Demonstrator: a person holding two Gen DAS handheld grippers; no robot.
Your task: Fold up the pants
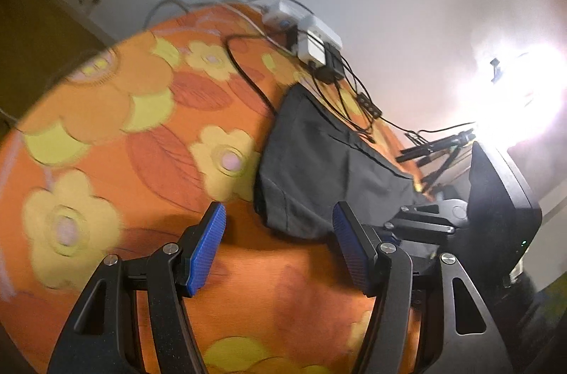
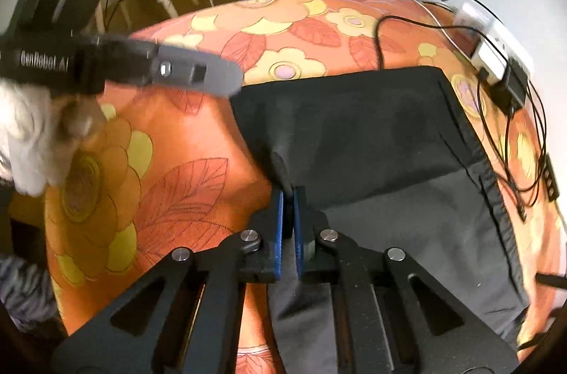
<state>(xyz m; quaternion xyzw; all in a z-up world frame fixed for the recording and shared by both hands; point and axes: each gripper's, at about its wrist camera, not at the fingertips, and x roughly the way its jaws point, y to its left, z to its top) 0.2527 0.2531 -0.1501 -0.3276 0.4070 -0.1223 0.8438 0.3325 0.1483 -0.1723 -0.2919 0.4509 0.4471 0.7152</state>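
Dark grey pants (image 2: 372, 126) lie folded on an orange flowered bedsheet (image 2: 170, 182). My right gripper (image 2: 288, 197) is shut on a raised pinch of fabric at the left edge of the pants. In the left wrist view the pants (image 1: 319, 158) lie right of centre. My left gripper (image 1: 278, 211) hovers open over the sheet (image 1: 141, 133) at their near corner, with nothing between its blue pads (image 1: 207, 246). The right wrist view shows the left gripper's body (image 2: 159, 69) in a white-gloved hand (image 2: 28, 126) at the left. The right gripper's body (image 1: 496, 214) sits just right of the left one.
A white power strip with chargers (image 2: 496, 55) and black cables (image 2: 524, 161) lies along the bed's far right edge, close to the pants, seen also as the power strip (image 1: 312, 37). Tripod legs (image 1: 436, 151) and a glaring light (image 1: 514, 97) stand beyond. Bare sheet lies left of the pants.
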